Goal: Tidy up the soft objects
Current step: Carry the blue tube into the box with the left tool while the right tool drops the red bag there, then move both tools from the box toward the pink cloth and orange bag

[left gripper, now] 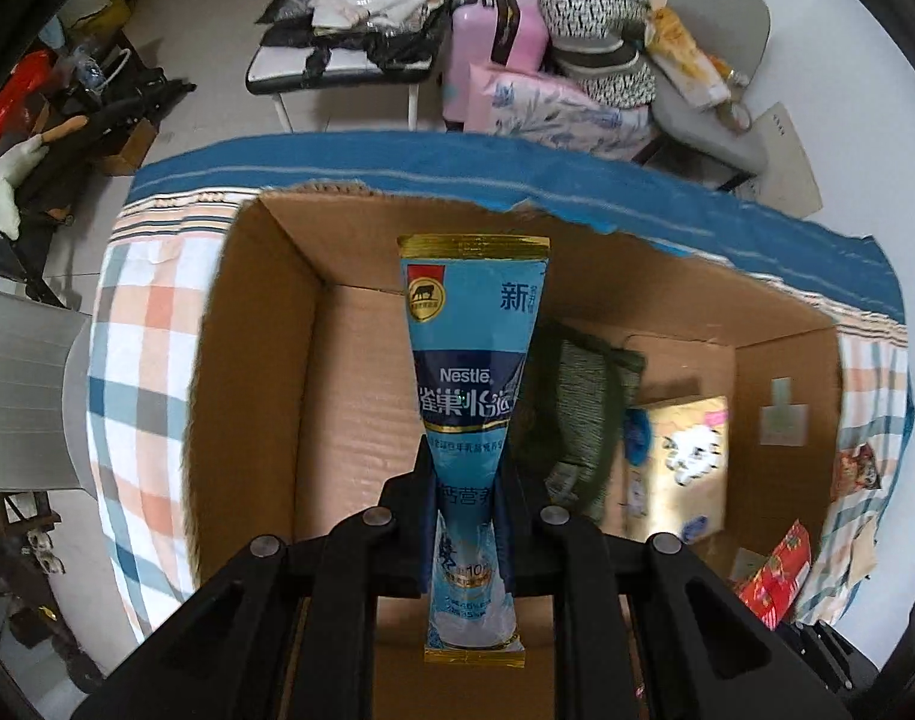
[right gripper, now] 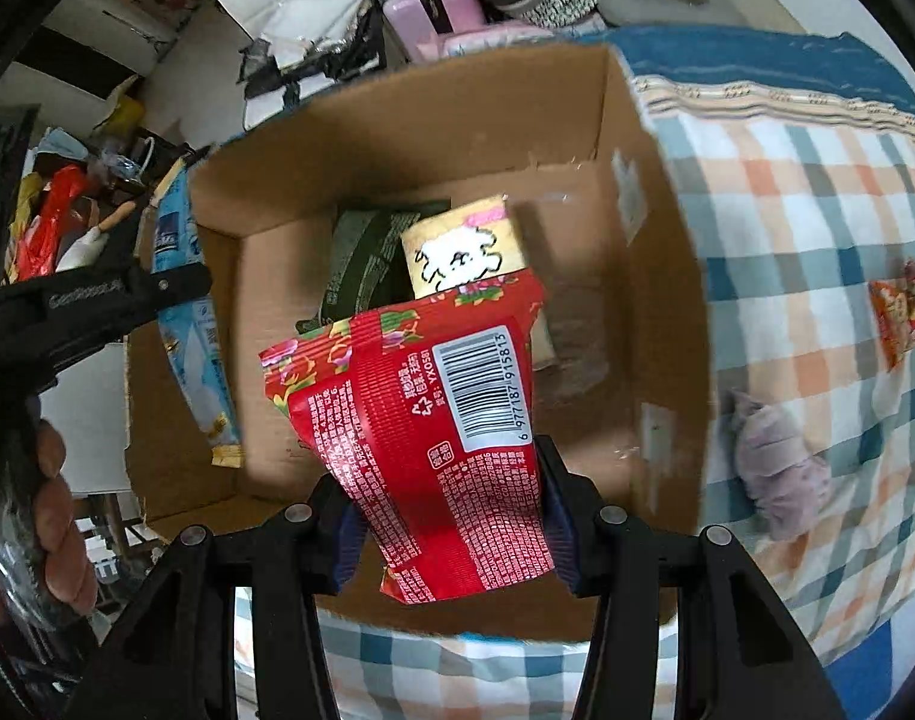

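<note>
My left gripper (left gripper: 468, 468) is shut on a blue Nestle pouch (left gripper: 472, 354) and holds it upright over the open cardboard box (left gripper: 361, 420). My right gripper (right gripper: 451, 498) is shut on a red snack packet (right gripper: 421, 420) above the same box (right gripper: 655, 276). Inside the box lie a dark green soft bundle (left gripper: 583, 414) and a gold packet with a white dog (left gripper: 691, 456); both also show in the right wrist view, the bundle (right gripper: 367, 252) and the gold packet (right gripper: 463, 246). The left gripper with the blue pouch (right gripper: 193, 324) shows at the box's left side.
The box sits on a checked bedsheet (right gripper: 817, 210). On the sheet to the right lie a pale purple soft item (right gripper: 775, 468) and an orange snack packet (right gripper: 901, 312). A red packet (left gripper: 775, 576) lies beside the box. Chairs and a pink suitcase (left gripper: 487, 30) stand beyond the bed.
</note>
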Available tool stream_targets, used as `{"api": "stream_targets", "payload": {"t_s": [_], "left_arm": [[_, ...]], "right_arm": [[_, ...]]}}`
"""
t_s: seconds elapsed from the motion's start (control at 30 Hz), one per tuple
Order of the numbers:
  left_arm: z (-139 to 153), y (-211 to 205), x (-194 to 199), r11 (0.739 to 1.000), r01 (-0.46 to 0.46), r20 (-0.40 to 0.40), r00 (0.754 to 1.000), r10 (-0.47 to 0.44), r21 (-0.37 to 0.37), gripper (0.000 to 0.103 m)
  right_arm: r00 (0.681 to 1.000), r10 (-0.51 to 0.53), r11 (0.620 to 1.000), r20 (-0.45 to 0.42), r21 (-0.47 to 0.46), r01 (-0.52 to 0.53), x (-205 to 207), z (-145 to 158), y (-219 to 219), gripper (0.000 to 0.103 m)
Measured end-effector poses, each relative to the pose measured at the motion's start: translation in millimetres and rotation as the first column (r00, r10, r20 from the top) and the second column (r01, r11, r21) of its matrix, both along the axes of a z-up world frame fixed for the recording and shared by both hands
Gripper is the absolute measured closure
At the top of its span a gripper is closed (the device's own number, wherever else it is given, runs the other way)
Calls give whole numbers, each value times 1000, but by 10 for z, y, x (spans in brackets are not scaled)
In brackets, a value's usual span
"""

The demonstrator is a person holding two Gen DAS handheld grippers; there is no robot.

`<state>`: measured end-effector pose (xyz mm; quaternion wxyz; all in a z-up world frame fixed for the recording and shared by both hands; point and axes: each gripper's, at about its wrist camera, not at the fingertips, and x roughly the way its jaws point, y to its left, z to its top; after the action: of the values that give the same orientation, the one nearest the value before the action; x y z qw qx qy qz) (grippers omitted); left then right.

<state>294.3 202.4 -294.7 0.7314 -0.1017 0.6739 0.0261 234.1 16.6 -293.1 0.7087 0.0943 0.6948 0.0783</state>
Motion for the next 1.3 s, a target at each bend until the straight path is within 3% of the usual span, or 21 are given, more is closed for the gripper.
{"api": "stream_targets", "payload": {"t_s": [0.3,0.43,0.57,0.7,0.8,0.87,0.97,1.3], "left_arm": [[-221,32,103,1000,12,-48,999,-11,14,88],[-231,52,92,1000,8,-62,998,-6,21,80],[-140,82,36,999,13,-45,999,-11,31,62],[25,105,-78,999,20,-8,1000,-19,49,25],[166,111,-231,998,22,27,999,-23,62,12],[257,122,-358,998,13,50,999,-16,59,12],[405,137,-574,998,0,83,997,-4,58,11],[856,79,-1185,995,-32,180,984,14,99,10]], "right_arm": [[998,1,1000,-59,-9,-2,76,-304,199,50],[997,6,1000,-78,11,-5,94,-378,237,49],[997,7,1000,-74,15,-6,112,-352,223,43],[998,15,1000,-58,-4,-16,129,-263,199,34],[999,32,999,-25,-33,-33,113,-151,198,18],[999,46,997,-2,-61,-46,85,-91,215,6],[996,75,990,40,-119,-70,34,-3,218,0],[981,141,972,133,-206,-112,-266,414,219,0]]}}
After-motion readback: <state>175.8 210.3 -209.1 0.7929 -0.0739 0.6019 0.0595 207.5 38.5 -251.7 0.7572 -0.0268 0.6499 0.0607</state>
